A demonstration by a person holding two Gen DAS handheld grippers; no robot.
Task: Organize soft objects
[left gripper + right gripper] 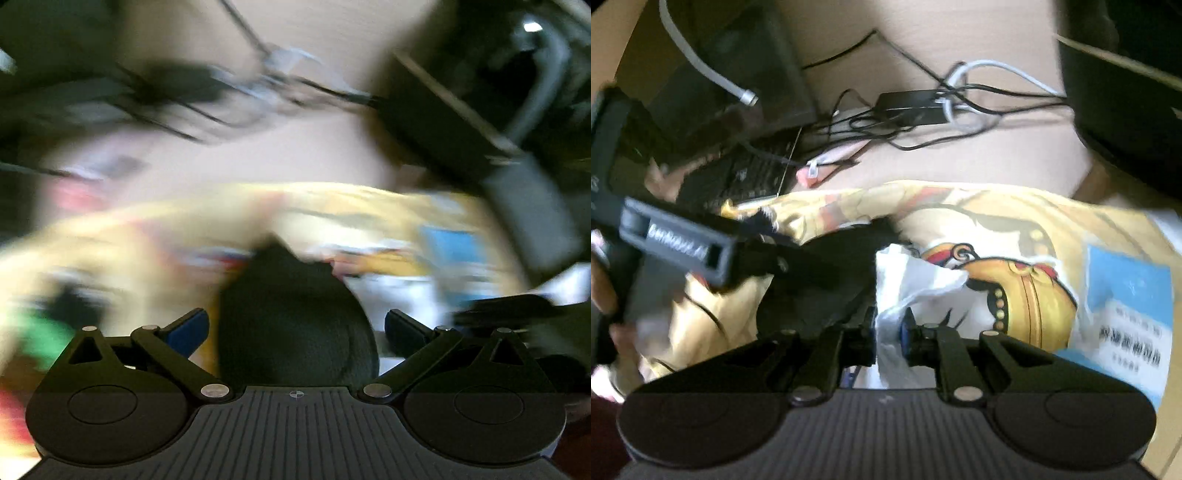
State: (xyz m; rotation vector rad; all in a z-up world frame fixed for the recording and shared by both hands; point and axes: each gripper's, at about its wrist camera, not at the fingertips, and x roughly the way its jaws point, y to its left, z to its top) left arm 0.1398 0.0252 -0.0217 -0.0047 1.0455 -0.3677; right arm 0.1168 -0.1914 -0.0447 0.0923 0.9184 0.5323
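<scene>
In the left wrist view, a rounded black soft object (pixel 295 295) fills the gap between the wide-set blue pads of my left gripper (pixel 295 325). It stays sharp while everything behind it smears, so I read it as gripped. My right gripper (pixel 890 332) is shut on a crumpled white plastic bag (pixel 916 273). The bag lies over a yellow printed cloth (pixel 1015 295). In the right wrist view, the left gripper (pixel 842 280) reaches in from the left, with the black fabric (pixel 812 310) at its fingers, right beside the bag.
A blue and white printed sheet (pixel 1130 295) lies on the cloth at right. Behind it are tangled cables, a black adapter (pixel 908 105), a keyboard (pixel 746 177) and a pink item (pixel 816 177) on the beige floor (pixel 960 162). Dark boxes (pixel 1126 110) stand at the back corners. A hand (pixel 602 284) shows at far left.
</scene>
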